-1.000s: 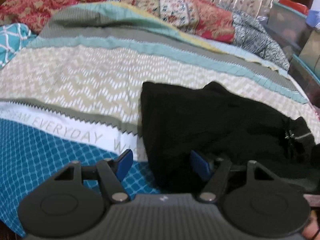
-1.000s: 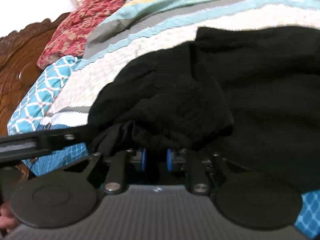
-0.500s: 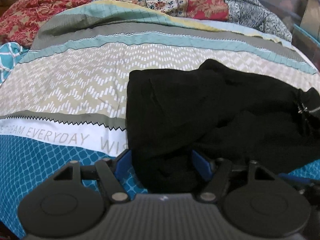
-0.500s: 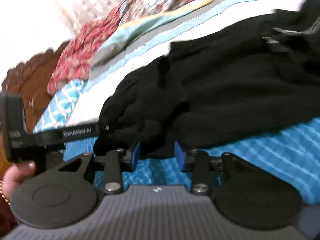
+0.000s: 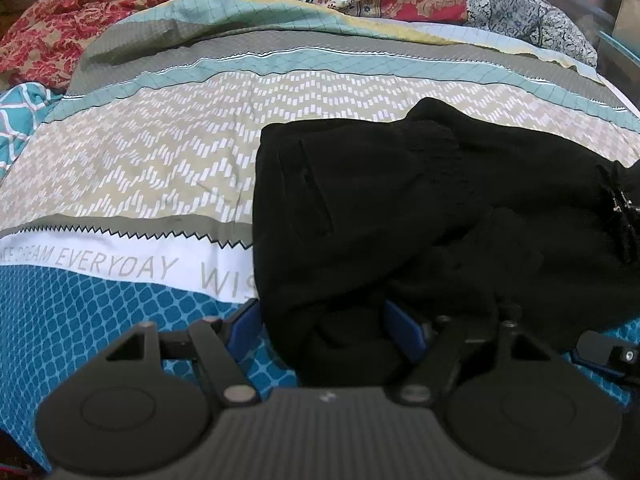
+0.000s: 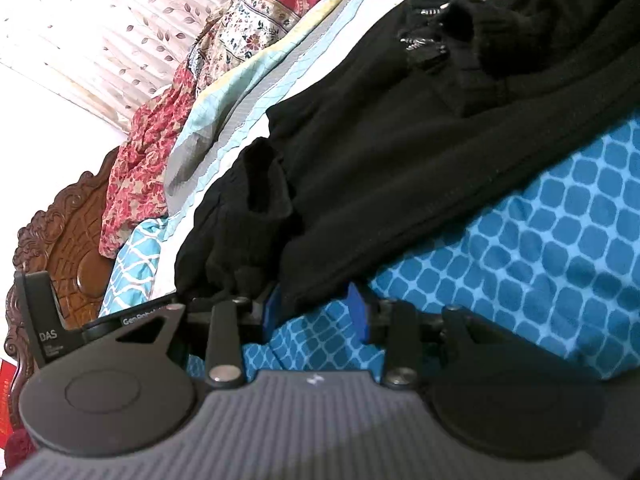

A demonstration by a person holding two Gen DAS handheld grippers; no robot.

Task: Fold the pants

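The left gripper sits low and level, jaws spread wide, blue pads parted with dark fabric between them. The right gripper is tilted and low, jaws also apart, its pads not clamping anything.

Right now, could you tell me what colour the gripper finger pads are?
Blue; the left gripper's pads show best in the left wrist view.
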